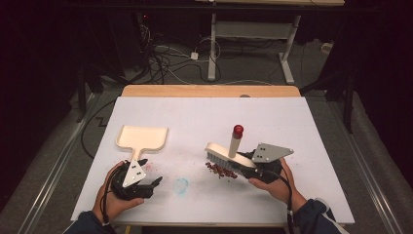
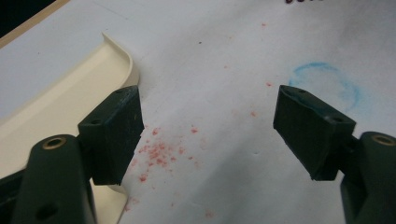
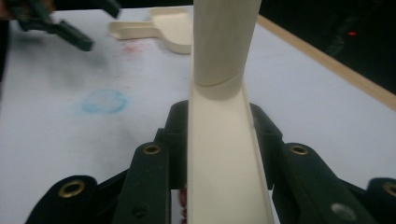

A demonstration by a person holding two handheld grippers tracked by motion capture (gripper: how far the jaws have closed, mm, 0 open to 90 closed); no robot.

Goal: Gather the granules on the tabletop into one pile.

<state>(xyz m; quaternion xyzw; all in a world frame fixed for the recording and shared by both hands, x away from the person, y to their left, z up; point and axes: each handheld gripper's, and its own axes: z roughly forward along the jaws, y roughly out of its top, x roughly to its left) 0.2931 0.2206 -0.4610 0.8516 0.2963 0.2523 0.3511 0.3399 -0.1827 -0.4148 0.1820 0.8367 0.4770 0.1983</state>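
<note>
My right claw (image 3: 219, 140) is clenched on the back of the cream brush (image 1: 229, 157); its bristles are hidden from that claw's own camera, and from above I see them resting on the table (image 1: 292, 126) at a small heap of red crumbs (image 1: 220, 169). My left claw (image 2: 208, 130) stands released, wide apart, gripping nothing, one jaw just beside the cream dustpan (image 2: 60, 98), whose far end is cut off there. Pale red specks (image 2: 159, 151) lie between the jaws.

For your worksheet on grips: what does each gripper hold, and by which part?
The right gripper is shut on the brush, clamping the end of its head. The left gripper is open beside the dustpan, holding nothing.
</note>
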